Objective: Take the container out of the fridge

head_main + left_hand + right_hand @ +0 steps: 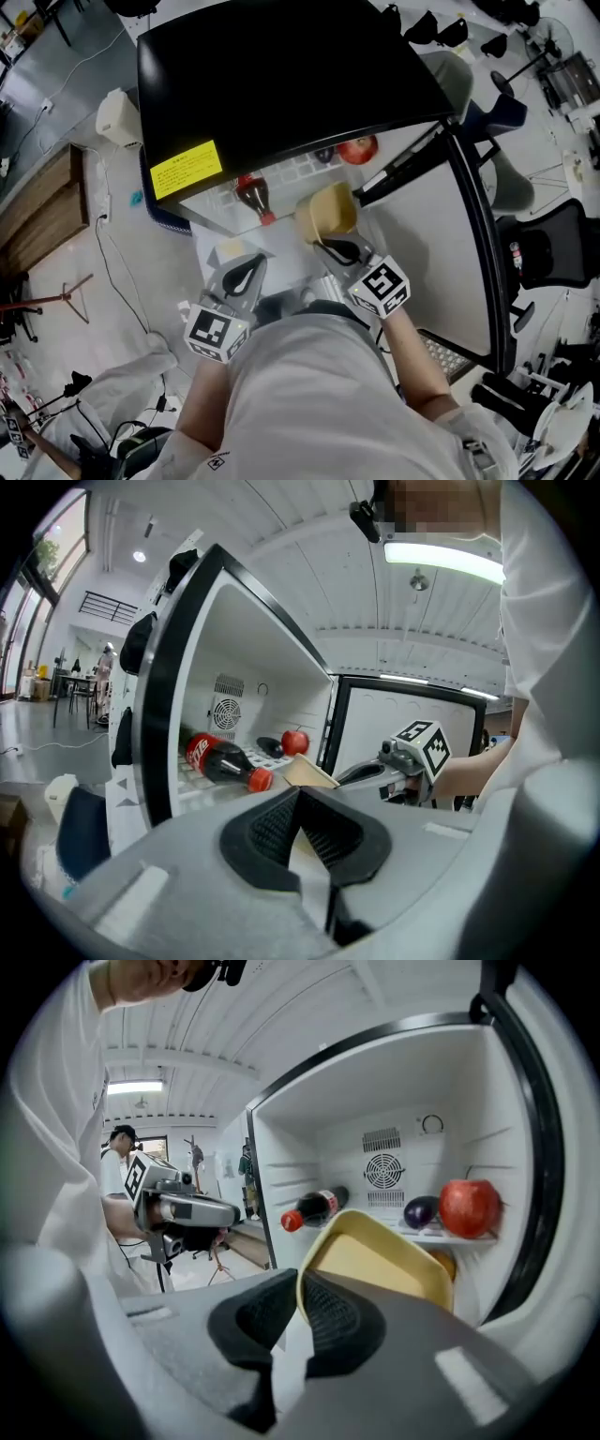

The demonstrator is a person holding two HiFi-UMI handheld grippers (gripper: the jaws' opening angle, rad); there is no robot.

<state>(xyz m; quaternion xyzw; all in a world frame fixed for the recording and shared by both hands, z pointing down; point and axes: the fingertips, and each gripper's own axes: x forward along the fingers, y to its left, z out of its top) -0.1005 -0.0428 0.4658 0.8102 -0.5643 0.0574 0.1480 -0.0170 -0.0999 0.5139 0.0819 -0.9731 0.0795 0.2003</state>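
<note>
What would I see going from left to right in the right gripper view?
left gripper → cola bottle → eggplant → apple. The yellow container overlaps the bottle and eggplant, so it has no clear place.

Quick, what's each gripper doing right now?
Left gripper: closed, nothing between its jaws.
Right gripper: closed on the rim of the yellow container.

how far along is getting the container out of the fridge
Done: the fridge door stands open and the right gripper is clamped on the rim of the yellow container. In hand: the container is off the shelf, tilted, at the fridge mouth. Left: carry it fully clear. The left gripper is empty.
</note>
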